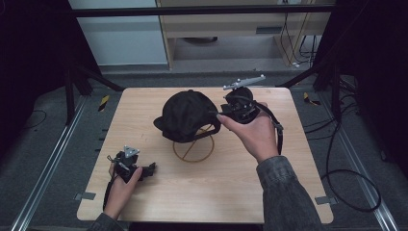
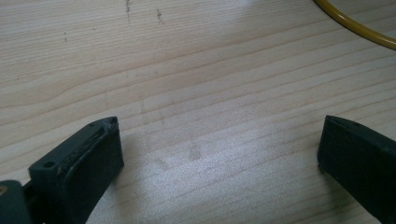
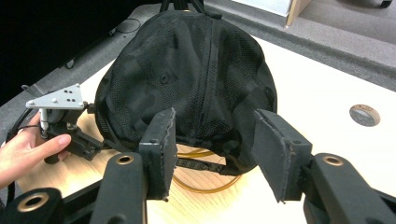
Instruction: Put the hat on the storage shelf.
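Observation:
A black mesh-backed cap (image 1: 185, 115) sits on a yellow wire stand (image 1: 194, 150) in the middle of the wooden table (image 1: 216, 192). My right gripper (image 1: 226, 111) hovers at the cap's right side, held up in a hand. In the right gripper view the right gripper (image 3: 215, 115) is open, its jaws spread just short of the cap's back (image 3: 196, 74), above the stand's ring (image 3: 205, 186). My left gripper (image 1: 146, 169) rests low near the table's front left. Its jaws are wide apart over bare wood, so the left gripper (image 2: 220, 122) is open and holds nothing.
The stand's yellow ring (image 2: 355, 28) lies ahead and to the right of the left jaws. A small round disc (image 3: 364, 114) is set in the tabletop beyond the cap. Black frame posts flank the table, cables (image 1: 346, 178) trail on the floor at right.

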`<state>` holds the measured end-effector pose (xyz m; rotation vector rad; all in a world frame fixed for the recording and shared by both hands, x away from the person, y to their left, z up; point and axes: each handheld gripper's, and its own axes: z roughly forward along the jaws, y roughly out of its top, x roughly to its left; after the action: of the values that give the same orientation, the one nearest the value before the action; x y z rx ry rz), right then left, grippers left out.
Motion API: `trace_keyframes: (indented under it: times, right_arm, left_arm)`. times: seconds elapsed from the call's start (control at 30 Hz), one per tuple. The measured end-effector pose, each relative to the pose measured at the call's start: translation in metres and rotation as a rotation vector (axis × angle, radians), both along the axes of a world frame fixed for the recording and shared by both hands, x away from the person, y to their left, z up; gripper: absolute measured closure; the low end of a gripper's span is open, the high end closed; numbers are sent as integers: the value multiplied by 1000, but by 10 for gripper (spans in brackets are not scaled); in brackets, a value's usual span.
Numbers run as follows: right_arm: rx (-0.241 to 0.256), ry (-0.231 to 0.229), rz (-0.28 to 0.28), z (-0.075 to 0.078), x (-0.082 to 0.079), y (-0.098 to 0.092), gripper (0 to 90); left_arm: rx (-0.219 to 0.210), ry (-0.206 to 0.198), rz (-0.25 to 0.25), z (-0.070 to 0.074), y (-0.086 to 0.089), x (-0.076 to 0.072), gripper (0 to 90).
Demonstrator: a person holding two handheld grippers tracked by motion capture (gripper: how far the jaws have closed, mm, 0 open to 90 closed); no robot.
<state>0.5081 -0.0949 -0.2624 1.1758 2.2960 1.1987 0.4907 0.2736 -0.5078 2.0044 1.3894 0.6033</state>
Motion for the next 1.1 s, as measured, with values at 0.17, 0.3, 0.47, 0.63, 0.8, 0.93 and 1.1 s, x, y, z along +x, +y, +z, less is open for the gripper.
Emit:
trace_keyframes:
  times: [0.17,0.3,0.47,0.63,0.8,0.93,1.1]
  right_arm:
    - [5,-2,-12,1,-2,-4,454]
    - [0,-6,-25,1,-3,-8,407]
    - [-2,2,-50,0,-4,-14,332]
    - [0,-4,-83,-3,-6,-20,210]
    - [-14,-16,-119,-8,-10,-29,112]
    - [-6,-31,-138,-12,-15,-38,85]
    - [1,-42,-149,-16,-20,-47,73]
  left_arm:
    - [0,0,0,0,0,0,0]
    - [0,0,-1,0,0,0,0]
    - [-1,0,-1,0,0,0,0]
    - [-1,0,-2,0,-1,0,0]
    - [-3,-2,-2,0,-1,-1,0]
    - [-2,-1,-2,0,-1,-1,0]
    - [-3,-3,-2,0,-1,-1,0]
